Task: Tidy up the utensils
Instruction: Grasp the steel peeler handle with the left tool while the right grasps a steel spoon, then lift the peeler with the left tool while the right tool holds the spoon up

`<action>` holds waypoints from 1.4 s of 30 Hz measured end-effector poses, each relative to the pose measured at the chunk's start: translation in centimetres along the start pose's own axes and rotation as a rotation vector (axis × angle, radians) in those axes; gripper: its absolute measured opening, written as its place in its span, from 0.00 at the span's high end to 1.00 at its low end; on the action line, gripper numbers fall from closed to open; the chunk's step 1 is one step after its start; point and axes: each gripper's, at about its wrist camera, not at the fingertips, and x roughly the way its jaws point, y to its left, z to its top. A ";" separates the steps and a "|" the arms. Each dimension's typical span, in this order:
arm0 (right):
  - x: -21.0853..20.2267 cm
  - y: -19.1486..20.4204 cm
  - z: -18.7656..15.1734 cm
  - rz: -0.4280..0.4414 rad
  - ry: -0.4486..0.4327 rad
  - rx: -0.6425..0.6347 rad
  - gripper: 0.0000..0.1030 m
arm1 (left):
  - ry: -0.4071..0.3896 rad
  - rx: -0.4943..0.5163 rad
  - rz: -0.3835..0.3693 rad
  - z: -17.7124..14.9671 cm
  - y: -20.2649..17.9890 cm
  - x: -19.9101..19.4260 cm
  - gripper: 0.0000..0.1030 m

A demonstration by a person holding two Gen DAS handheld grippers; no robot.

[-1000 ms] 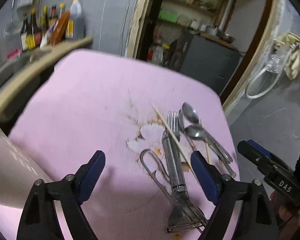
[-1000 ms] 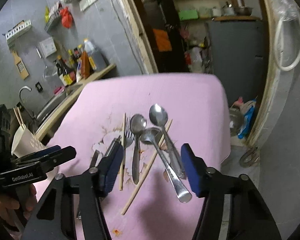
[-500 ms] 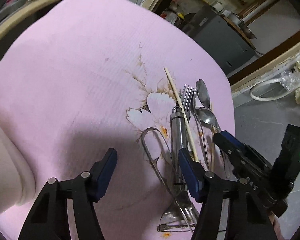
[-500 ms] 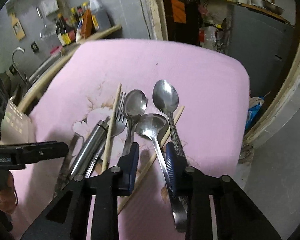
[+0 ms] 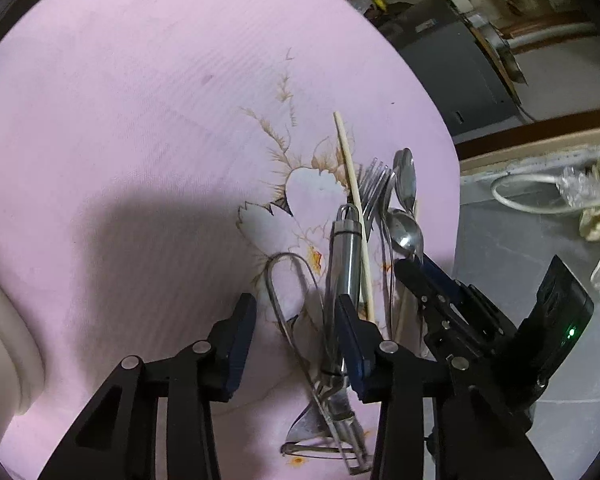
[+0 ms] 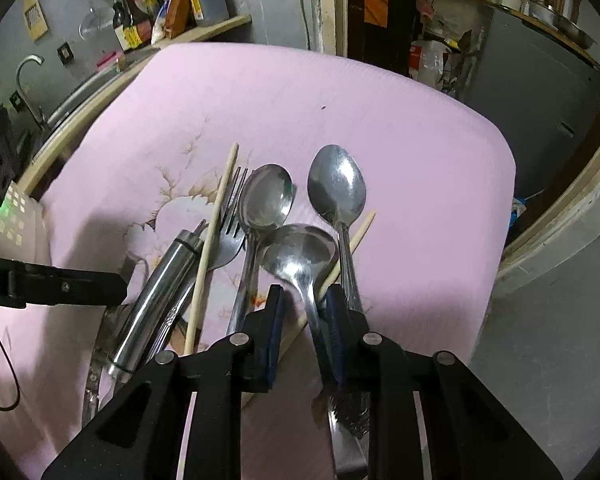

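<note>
Our right claw (image 6: 303, 316) narrows around the nearest spoon (image 6: 300, 256), not yet clamped; left claw (image 5: 296, 332) gapes empty at nine o'clock. We'd pinch the handle alone, clear of the chopstick (image 6: 346, 248).

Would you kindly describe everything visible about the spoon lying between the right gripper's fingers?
The spoon looks like polished steel, bowl facing up and pointing away from the camera. It lies on top of the pile on the pink cloth; its bowl overlaps the neighbouring spoon's handle and its handle crosses a wooden chopstick. The handle runs between the fingers of the right gripper, which are close but not visibly clamped.
</note>
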 end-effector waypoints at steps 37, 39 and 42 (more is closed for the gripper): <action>-11.7 1.1 -6.4 0.213 -0.493 0.336 0.93 | -0.352 0.406 0.008 -6.2 -3.5 -10.4 0.77; -13.1 1.9 -6.5 0.194 -0.536 0.339 0.93 | -0.380 0.424 0.008 -6.8 -3.8 -11.2 0.77; -14.9 3.0 -6.7 0.169 -0.568 0.335 0.93 | -0.420 0.449 -0.004 -7.4 -3.8 -12.8 0.78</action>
